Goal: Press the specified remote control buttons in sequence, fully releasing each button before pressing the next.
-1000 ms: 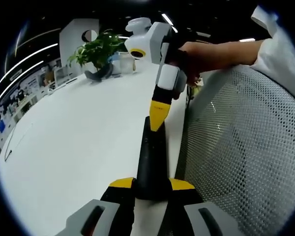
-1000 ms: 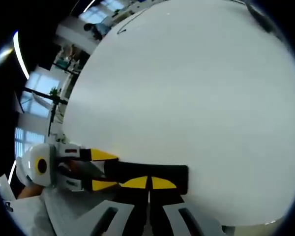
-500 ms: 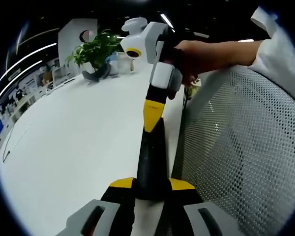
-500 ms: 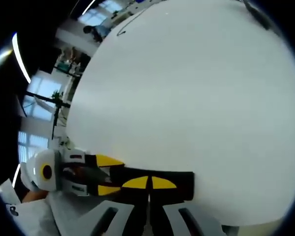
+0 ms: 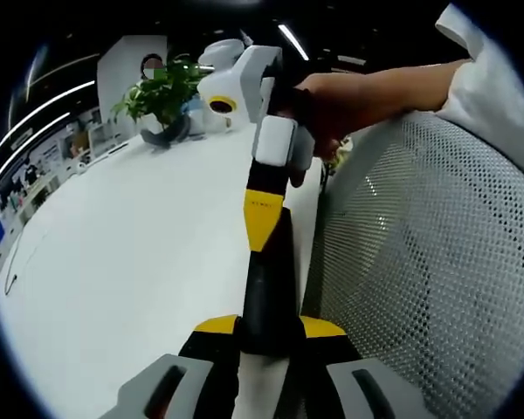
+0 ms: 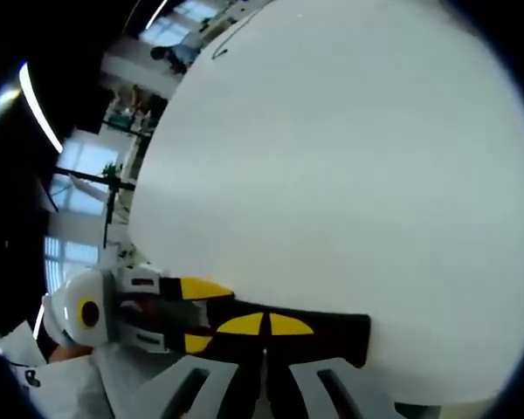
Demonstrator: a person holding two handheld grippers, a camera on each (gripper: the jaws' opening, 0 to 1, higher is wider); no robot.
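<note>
Two grippers work one remote control point(image 5: 268, 288), a long black bar lying near the edge of the white surface point(image 5: 122, 262). Left gripper point(image 5: 269, 330) clamps the near end of the bar between its yellow-tipped fingers point(image 5: 217, 326); the rest runs straight ahead from them. Right gripper point(image 5: 264, 209), held by a hand point(image 5: 336, 100), comes in from ahead, fingers pressed together into a single yellow point, nothing between them.

Change over the last second: that point has travelled along the bar toward the left fingers and now sits over its middle stretch. In the right gripper view the remote point(image 6: 332, 325) lies crosswise just ahead of the closed tips, left gripper point(image 6: 188, 314) at its end. Contact cannot be told. Likely repositioning for the next button; buttons themselves unreadable.

Beside the fingers: mesh chair back point(image 5: 419, 262). Far ahead: potted plant point(image 5: 157, 92).
</note>
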